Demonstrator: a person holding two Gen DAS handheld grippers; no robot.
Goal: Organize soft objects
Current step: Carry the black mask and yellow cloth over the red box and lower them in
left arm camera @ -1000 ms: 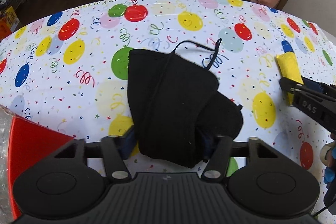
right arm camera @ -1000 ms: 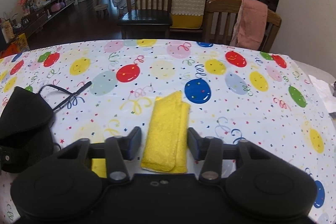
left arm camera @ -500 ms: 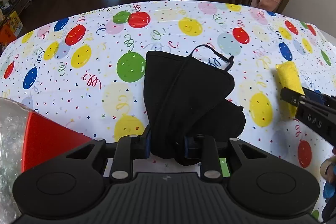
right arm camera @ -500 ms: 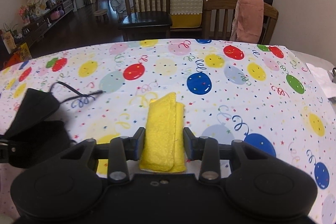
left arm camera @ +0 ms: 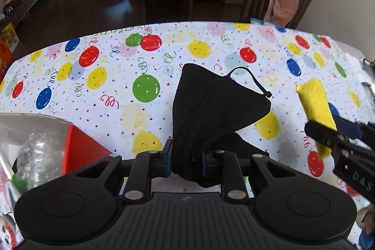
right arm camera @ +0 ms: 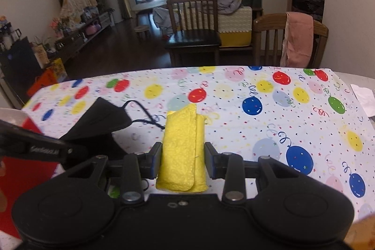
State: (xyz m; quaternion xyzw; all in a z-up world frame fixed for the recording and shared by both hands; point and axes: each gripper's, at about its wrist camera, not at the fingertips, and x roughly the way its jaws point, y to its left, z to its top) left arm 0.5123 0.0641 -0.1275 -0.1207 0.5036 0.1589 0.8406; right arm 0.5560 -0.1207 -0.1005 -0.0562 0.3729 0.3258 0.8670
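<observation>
My left gripper (left arm camera: pixel 186 159) is shut on a black face mask (left arm camera: pixel 211 104) and holds it lifted above the balloon-print tablecloth (left arm camera: pixel 112 90); its ear loop hangs at the far end. The mask also shows in the right wrist view (right arm camera: pixel 103 118). My right gripper (right arm camera: pixel 182 156) is shut on a folded yellow cloth (right arm camera: pixel 182 144), raised off the table. The cloth also shows in the left wrist view (left arm camera: pixel 316 104), to the right of the mask, with the right gripper's fingers (left arm camera: pixel 328 135) around it.
A red box (left arm camera: pixel 79 151) with clear bubble wrap (left arm camera: pixel 35 161) sits at the near left. Two wooden chairs (right arm camera: pixel 194 22) stand beyond the table's far edge; one (right arm camera: pixel 290 39) has a pink towel. White paper (right arm camera: pixel 363 100) lies at the right edge.
Both grippers closed on their items and lifted them: the left on the black mask, the right on the yellow cloth. Both views rose and tilted toward the room.
</observation>
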